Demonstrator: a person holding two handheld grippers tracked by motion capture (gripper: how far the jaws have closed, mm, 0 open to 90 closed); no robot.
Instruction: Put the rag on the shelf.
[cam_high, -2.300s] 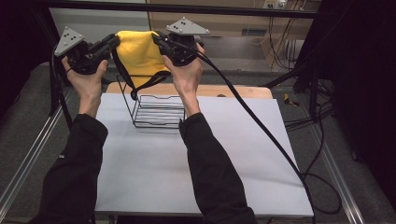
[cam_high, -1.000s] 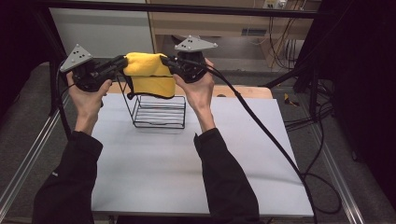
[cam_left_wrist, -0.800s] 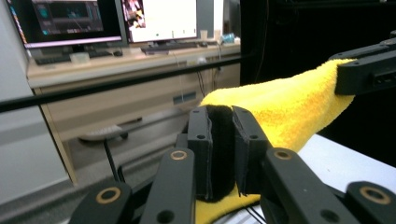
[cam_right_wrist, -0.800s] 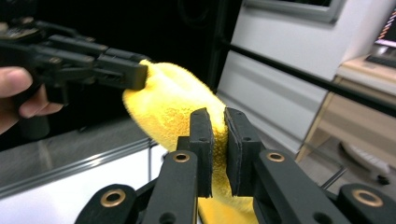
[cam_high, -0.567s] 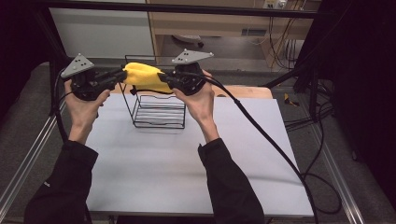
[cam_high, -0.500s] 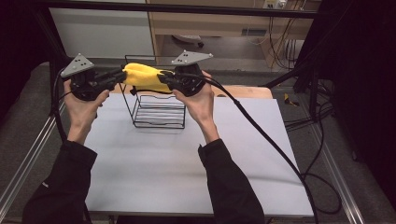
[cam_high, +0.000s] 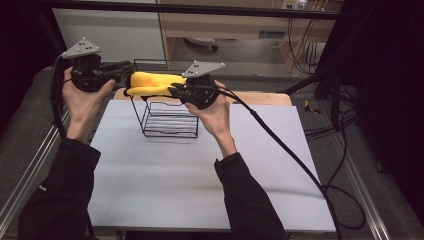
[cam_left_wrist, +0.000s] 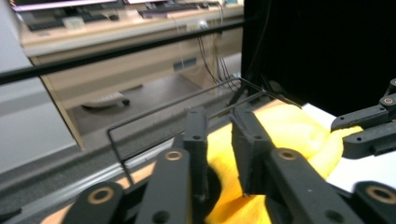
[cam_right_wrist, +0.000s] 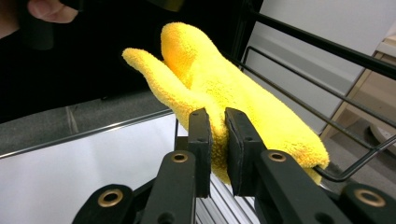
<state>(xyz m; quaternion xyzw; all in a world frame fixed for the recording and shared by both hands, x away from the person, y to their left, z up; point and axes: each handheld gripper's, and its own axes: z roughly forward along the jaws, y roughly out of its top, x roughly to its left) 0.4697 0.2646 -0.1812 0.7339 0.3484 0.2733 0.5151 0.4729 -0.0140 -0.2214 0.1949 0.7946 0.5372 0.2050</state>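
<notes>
A wire basket (cam_high: 169, 118) stands on the worktop (cam_high: 200, 180) toward its far edge. A cloth (cam_high: 150, 83) stretches above the basket's top, between the left gripper (cam_high: 122, 67) at its left end and the right gripper (cam_high: 174, 91) at its right.

A lab or recording workspace: a white bench (cam_high: 165, 180) framed by metal rails (cam_high: 27, 170), black curtains (cam_high: 385, 75) at the right, loose cables (cam_high: 340, 125) on grey floor, wooden shelving (cam_high: 225, 22) at the top.
</notes>
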